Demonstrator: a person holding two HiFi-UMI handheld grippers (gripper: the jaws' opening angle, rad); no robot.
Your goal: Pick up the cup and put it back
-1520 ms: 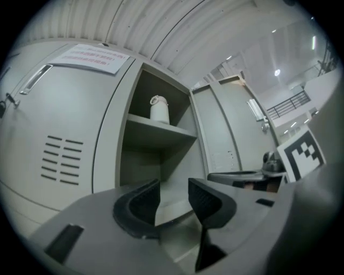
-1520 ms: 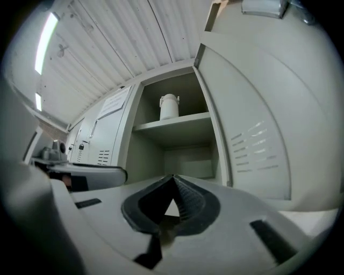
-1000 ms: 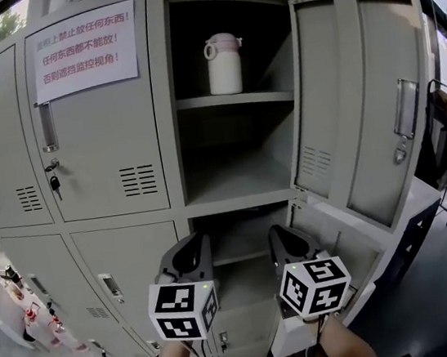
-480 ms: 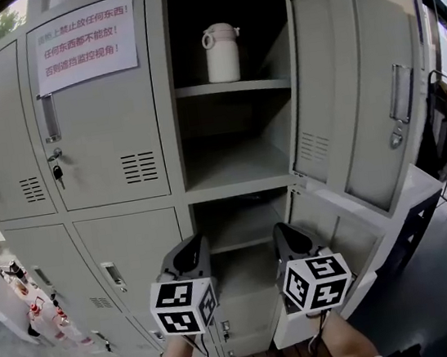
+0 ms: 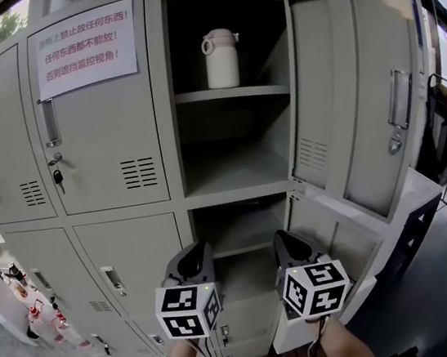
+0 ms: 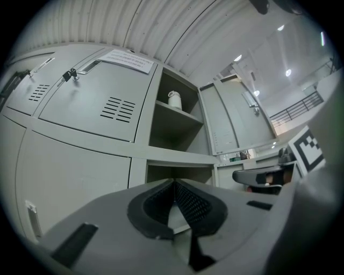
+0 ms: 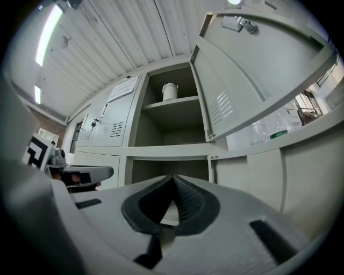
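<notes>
At upper centre of the head view, the cup (image 5: pixel 221 58) stands on the open locker's top shelf (image 5: pixel 232 94), while left tongs (image 5: pixel 189 259) and right tongs (image 5: pixel 292 245) hang low, closed, empty: pick-up either pending or finished.

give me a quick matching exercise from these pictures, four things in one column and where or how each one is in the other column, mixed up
Things:
1. cup
2. paper notice
3. door at the right of the head view
4. left gripper

Places or states:
a. swung open
b. shut with nothing in it, held low
c. standing on the top shelf
d. stuck on a closed door

Pairs: 1-c, 2-d, 3-a, 4-b
</notes>
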